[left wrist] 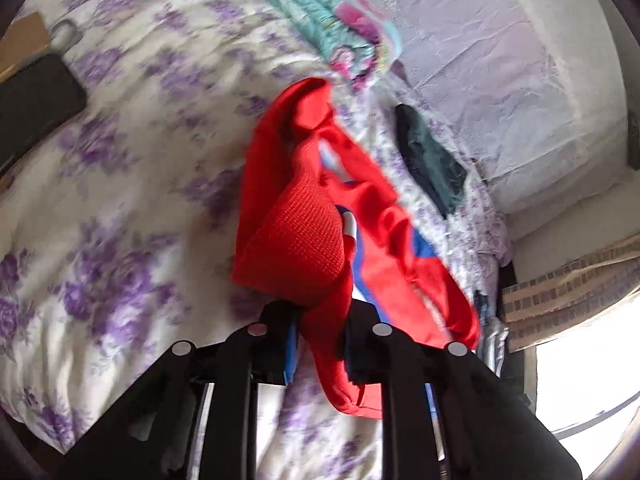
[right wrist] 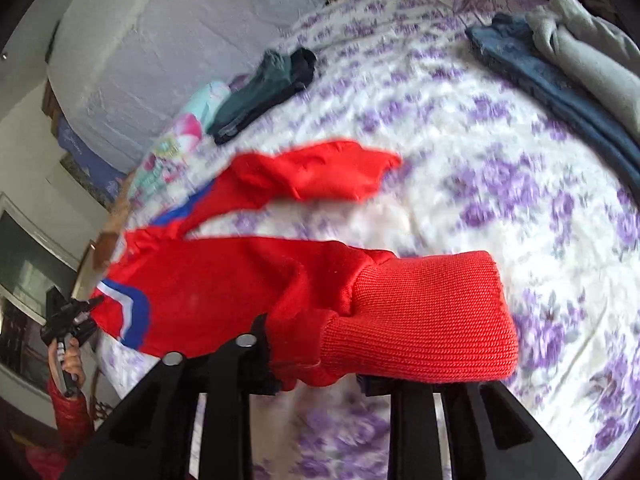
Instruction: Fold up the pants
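Hanging above the purple-flowered white bedspread [right wrist: 460,184], the red knit track pants with blue-and-white side stripes [right wrist: 240,280] stretch lengthwise between both tools. The right gripper [right wrist: 320,376] clamps a ribbed ankle cuff [right wrist: 424,320]; the left gripper [left wrist: 320,320] pinches the red cloth at the far end, so the long axis runs hand to hand.

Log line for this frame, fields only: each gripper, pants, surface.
left gripper: shut on red pants | right gripper: shut on ribbed cuff | pants: lifted, unfolded | surface: floral bedspread
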`<move>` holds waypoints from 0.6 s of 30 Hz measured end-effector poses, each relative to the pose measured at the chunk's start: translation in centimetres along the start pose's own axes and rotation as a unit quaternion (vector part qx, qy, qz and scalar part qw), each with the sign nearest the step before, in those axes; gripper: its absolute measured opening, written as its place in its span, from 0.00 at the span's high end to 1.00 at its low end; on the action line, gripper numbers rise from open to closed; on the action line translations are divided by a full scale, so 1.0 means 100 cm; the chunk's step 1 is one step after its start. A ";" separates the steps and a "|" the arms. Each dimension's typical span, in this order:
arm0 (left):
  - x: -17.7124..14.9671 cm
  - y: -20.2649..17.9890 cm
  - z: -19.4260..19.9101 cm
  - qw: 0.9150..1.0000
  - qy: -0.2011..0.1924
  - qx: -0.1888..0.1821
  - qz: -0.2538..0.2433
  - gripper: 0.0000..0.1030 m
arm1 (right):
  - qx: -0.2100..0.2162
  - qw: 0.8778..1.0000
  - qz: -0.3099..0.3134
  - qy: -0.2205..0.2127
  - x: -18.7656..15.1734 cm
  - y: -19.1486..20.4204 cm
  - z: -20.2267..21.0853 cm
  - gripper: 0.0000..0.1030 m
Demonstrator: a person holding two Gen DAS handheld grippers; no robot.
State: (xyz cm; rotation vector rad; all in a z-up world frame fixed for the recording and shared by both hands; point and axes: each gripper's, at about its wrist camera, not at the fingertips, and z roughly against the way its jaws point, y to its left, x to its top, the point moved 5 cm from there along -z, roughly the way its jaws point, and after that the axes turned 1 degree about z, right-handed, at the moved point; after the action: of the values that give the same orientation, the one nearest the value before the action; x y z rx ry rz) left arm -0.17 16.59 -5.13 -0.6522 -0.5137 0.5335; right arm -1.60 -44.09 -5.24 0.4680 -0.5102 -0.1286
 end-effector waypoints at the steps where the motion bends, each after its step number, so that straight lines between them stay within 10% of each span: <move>1: -0.008 0.016 -0.011 1.000 0.007 0.021 0.010 0.75 | -0.015 1.000 0.011 0.004 -0.008 -0.004 -0.007 0.63; 6: -0.007 0.043 0.020 0.995 -0.038 -0.062 0.073 0.64 | -0.037 0.998 0.023 -0.055 -0.002 -0.002 0.028 0.52; 8: 0.001 0.050 0.042 0.994 -0.076 -0.034 0.076 0.45 | -0.071 0.995 0.035 -0.068 0.006 -0.007 0.042 0.39; 13: 0.023 0.044 0.072 0.990 -0.130 0.005 0.049 0.40 | -0.208 0.965 0.076 -0.140 0.035 -0.014 0.074 0.39; 18: 0.031 -0.020 0.020 0.996 -0.087 -0.015 -0.013 0.35 | -0.161 0.964 0.167 -0.132 0.051 0.032 0.044 0.39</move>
State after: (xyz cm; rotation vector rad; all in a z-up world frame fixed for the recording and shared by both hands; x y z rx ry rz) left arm 1.53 18.00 -1.58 -0.6304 -0.6953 0.5620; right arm 0.67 -44.17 1.91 0.0409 -0.8080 0.0520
